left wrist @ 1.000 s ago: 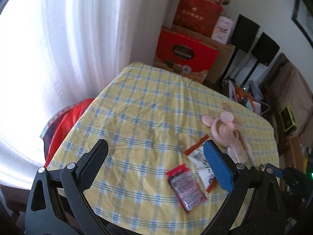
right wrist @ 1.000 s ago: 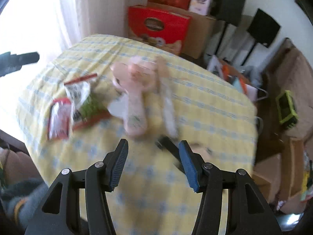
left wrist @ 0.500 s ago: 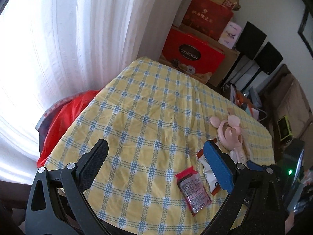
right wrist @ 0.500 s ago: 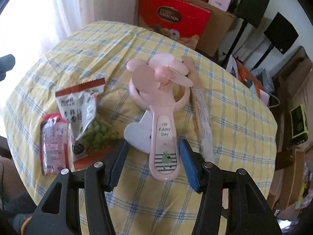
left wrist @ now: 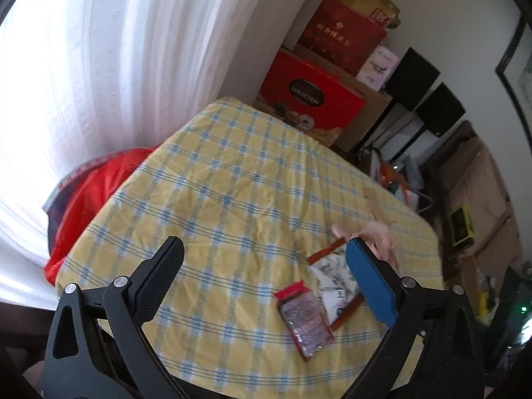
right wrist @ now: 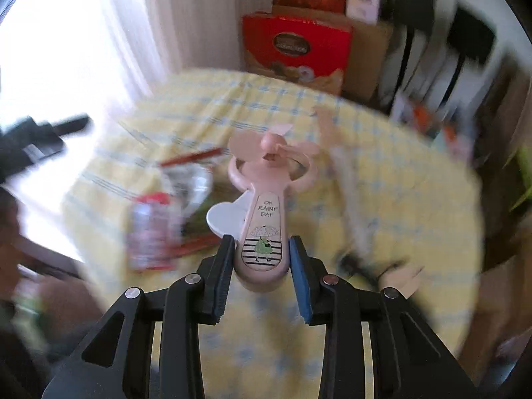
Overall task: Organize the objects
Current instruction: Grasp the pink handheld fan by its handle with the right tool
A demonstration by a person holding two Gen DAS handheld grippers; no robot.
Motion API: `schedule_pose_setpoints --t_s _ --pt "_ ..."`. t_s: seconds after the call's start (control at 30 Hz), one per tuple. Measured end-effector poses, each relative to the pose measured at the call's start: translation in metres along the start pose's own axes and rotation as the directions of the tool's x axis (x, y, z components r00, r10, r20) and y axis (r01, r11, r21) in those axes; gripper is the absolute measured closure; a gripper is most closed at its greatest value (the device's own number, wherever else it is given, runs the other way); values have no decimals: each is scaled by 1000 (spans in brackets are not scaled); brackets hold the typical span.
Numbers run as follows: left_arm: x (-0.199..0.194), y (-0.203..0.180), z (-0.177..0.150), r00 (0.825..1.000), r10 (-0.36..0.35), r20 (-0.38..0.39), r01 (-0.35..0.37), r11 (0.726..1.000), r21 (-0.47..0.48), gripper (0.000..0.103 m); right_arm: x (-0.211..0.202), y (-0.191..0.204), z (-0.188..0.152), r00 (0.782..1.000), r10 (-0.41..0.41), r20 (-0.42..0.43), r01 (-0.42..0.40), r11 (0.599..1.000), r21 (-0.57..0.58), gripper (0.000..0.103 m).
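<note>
Pink plastic fan [right wrist: 264, 232], rounded handle between closing jaws.

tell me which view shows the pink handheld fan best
The right wrist view: the pink plastic handheld fan sits centred and sharp, its handle between the closing right claw. The left wrist view shows only a blurred pink edge.

Pink handheld fan [right wrist: 266, 229], "ON RAINY DAY" handle, gripped between pads. Red snack packet [left wrist: 306, 319] and white snack pouch [left wrist: 335, 281] lie flat, overlapping.

white curtain [left wrist: 133, 66] | red COLLECTION box [left wrist: 309, 99] on cardboard | black speakers [left wrist: 425, 89]
</note>
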State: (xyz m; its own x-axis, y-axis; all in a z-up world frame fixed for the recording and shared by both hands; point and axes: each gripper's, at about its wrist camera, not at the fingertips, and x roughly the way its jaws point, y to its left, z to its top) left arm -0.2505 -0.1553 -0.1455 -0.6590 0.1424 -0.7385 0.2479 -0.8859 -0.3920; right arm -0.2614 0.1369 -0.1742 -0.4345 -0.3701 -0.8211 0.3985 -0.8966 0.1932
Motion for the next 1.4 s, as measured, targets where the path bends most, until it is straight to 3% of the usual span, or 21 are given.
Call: schedule_pose_setpoints --t_s 0.17,0.27,0.33,0.4,0.5,0.57,0.63,0.73,0.87,0.97,1.13,1.3,1.4 --pt "-10 -8 0 1000 -16 12 15 1000 21 5 -24 -7 -25 999 -53 -3 53 998 44 70" --pt "-19 -14 0 999 -43 29 43 999 27 5 -38 -28 -47 995 103 13 -103 976 190 70" --pt "-25 -19 0 997 -61 38 60 998 30 5 -43 -44 -65 976 214 40 -216 930 296 70" --pt "-28 -25 0 997 -73 38 72 997 42 5 -44 -58 -80 967 249 52 -251 897 365 70" --pt "-32 -39 -3 996 -77 34 74 994 82 5 -44 -61 -93 997 79 -10 -70 934 349 70" --pt "-35 -48 -6 996 -81 33 77 991 108 5 -43 -57 -97 999 0 -40 13 950 311 71" --pt "-37 -60 -9 996 -89 29 84 987 137 5 -42 -50 -100 998 -34 -50 46 959 281 79" --pt "-37 -84 -18 994 -110 -7 109 971 212 5 -42 -41 -103 995 -77 -64 89 968 236 79" --pt "-28 -131 -41 992 -103 -68 121 922 368 5 -42 -37 -110 988 -137 -71 149 966 213 78" --pt "-11 -164 -63 985 -107 -138 158 888 432 5 -47 -39 -121 982 -174 -68 184 963 195 61" --pt "19 -206 -107 984 -19 -180 111 849 517 5 -44 -31 -127 974 -223 -49 228 961 156 60" --pt "45 -214 -125 965 -61 -257 176 874 453 5 -34 -27 -130 965 -253 -65 260 958 121 60" --pt "58 -212 -131 963 -65 -260 175 887 427 5 -31 -27 -132 963 -264 -56 269 956 116 61"
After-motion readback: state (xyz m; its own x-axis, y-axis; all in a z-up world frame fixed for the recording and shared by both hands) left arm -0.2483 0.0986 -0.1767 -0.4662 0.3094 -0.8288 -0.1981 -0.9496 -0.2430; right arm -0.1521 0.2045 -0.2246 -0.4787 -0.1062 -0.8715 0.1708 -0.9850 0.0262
